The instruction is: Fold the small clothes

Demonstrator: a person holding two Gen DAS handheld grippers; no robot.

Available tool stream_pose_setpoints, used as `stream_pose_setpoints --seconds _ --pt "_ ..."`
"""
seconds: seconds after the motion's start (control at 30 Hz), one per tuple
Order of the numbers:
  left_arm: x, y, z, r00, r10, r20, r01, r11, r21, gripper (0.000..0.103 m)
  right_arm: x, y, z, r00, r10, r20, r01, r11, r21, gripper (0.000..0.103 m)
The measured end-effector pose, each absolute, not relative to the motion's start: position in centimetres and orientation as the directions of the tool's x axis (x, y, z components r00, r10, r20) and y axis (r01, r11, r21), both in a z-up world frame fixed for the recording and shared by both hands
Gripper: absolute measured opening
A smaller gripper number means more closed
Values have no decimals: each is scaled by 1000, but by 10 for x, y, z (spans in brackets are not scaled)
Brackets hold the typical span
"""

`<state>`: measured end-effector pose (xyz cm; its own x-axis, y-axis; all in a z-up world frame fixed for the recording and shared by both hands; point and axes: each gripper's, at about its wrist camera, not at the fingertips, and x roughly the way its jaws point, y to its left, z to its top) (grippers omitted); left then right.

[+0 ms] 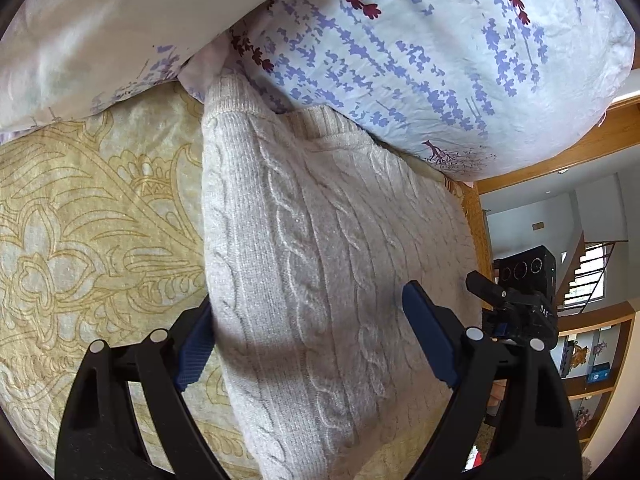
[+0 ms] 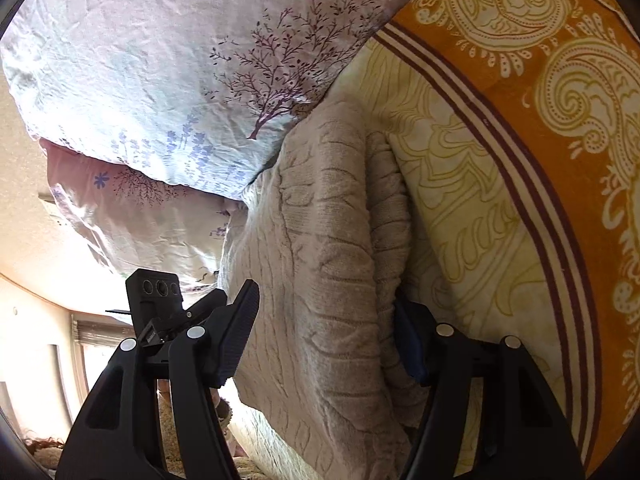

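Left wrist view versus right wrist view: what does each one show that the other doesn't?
Only the left wrist view shows the wooden shelves and staircase beyond the bed. Only the right wrist view shows the bedspread's orange paisley border and the sweater's doubled-over side fold. Both show the cable-knit sweater lying between each tool's fingers, the floral pillow against its far end, and the cream patterned bedspread.

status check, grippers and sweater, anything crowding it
Left gripper and right gripper both straddle the folded cable-knit sweater, grip unconfirmed. Sweater lies on the patterned bedspread. Floral pillow overlaps its far end.
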<state>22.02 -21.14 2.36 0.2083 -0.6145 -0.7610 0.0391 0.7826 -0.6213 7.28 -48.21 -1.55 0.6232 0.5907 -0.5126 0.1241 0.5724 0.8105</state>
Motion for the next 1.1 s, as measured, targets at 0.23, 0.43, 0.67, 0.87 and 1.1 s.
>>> stream_pose_setpoints --seconds 0.23,0.43,0.67,0.87,1.1 --pt "210 -226 29 158 -601 -783 130 799 -587 95 79 -473 -16 632 592 -500 111 569 815 62" --pt "211 -210 27 203 -622 -756 53 778 -626 71 76 -479 -25 652 593 -472 121 534 837 35" --pt "207 -189 27 235 -693 -681 -6 700 -714 39 74 -463 -10 686 622 -378 33 492 870 32" --pt "196 -169 58 264 -750 -607 38 637 -770 36 74 -438 11 682 663 -308 -39 454 890 32" --pt "144 -101 97 318 -729 -607 73 657 -751 37 77 -375 8 608 752 -257 -106 397 912 32"
